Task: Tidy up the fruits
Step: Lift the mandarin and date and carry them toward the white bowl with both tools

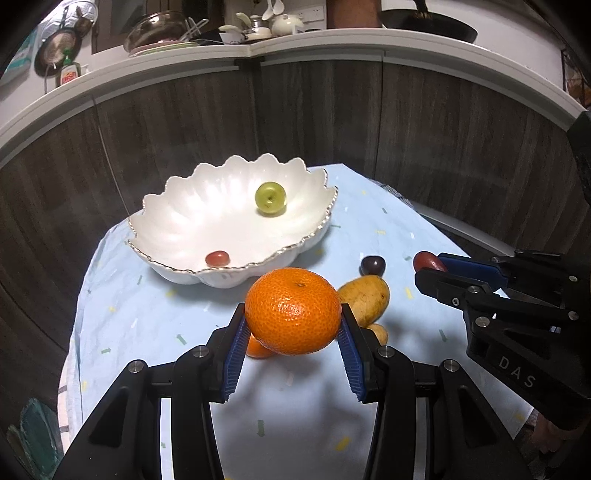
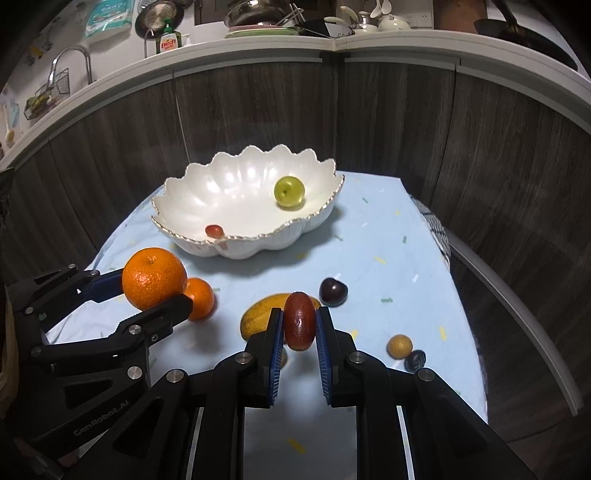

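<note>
Orange in left jaws hides smaller one, right jaws clamp red fruit

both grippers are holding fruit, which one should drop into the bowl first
Left, probably. The left gripper holds the orange just short of the bowl rim. The right gripper, holding the red fruit, sits farther back.

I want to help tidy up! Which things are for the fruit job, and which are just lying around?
For the job:
big orange in left tool
red fruit in right tool
white bowl
mango
dark plum

Just lying around:
dish soap
black pan
</note>
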Demonstrator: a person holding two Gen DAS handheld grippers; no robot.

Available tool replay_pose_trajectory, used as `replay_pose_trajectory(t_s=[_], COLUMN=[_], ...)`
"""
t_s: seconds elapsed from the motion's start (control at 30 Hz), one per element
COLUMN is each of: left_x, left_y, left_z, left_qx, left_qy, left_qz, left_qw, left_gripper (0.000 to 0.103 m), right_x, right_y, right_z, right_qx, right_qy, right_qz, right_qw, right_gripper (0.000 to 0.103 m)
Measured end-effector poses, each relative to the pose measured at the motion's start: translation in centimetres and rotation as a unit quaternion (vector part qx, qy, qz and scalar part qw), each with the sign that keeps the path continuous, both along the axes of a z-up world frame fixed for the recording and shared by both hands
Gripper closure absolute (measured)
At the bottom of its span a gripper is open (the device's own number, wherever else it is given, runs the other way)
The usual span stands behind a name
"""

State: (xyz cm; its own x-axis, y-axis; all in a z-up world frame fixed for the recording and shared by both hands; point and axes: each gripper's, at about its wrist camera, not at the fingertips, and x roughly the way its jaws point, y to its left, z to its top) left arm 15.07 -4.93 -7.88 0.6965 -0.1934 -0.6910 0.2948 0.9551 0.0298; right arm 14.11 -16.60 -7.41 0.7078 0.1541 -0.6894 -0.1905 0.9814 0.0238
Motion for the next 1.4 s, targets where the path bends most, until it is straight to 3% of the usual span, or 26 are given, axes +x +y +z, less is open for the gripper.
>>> replay_pose_trajectory(t_s=[0.67,1.4], left_x=[2.8,7.5], left_y=[3.5,6.4], left_z=[2.7,3.5], left_qx=[-0.022,-0.02], left_qy=[-0.016,-0.028], left_qz=[0.036,0.056], left_qw=[0.999,0.9979], left_gripper=[0.057,0.057], right_x=[3.1,7.4], right_y=[2.6,4.8], right_z=[3.9,5.1], right_qx=[0.008,0.01], right_qy=[-0.039,-0.045], right_qz=[0.009,0.012], right_qw=[0.999,0.999], right_gripper=[0.084,0.084])
